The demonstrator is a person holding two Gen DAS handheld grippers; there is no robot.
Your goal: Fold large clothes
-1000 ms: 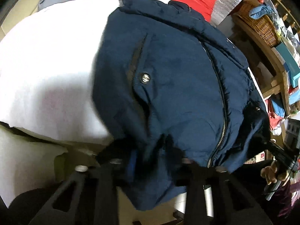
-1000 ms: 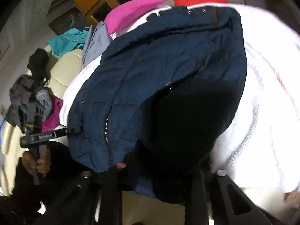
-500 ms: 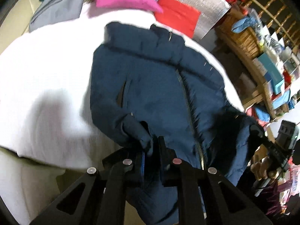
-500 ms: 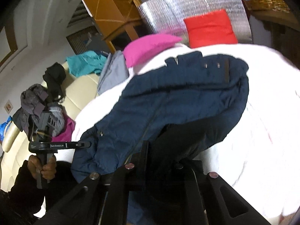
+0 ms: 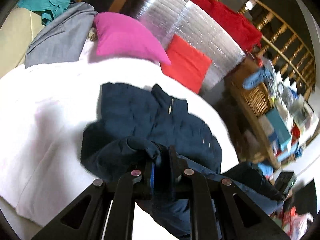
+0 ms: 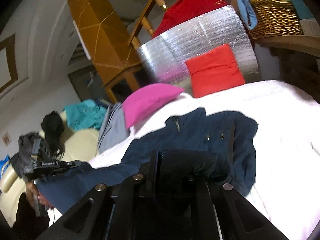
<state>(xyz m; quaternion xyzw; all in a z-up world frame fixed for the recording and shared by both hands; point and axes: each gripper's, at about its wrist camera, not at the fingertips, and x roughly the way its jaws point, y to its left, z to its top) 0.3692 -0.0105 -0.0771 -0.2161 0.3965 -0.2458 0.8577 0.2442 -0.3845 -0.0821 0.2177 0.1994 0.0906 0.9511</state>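
A navy padded jacket (image 5: 160, 120) lies on a white bed cover (image 5: 50, 110), collar at the far end. My left gripper (image 5: 161, 158) is shut on a bunched corner of the jacket's near hem and holds it up off the bed. In the right wrist view the same jacket (image 6: 210, 136) stretches across the bed cover (image 6: 280, 120). My right gripper (image 6: 172, 166) is shut on the other hem corner, whose dark fabric drapes over its fingers. The left gripper (image 6: 66, 164) shows at the left in a hand, with the hem taut between the two.
A pink pillow (image 5: 124, 38), a red pillow (image 5: 186, 62) and a silver foil panel (image 5: 190, 30) stand at the bed's far end. A grey garment (image 5: 58, 38) lies at far left. A wicker basket (image 5: 256, 98) sits on wooden shelving at right. A cream sofa (image 6: 80, 142) holds clothes.
Both grippers closed on the jacket's near hem and rose with it. The lower half of the jacket has lifted off the bed, and more of the room's far end has come into view.
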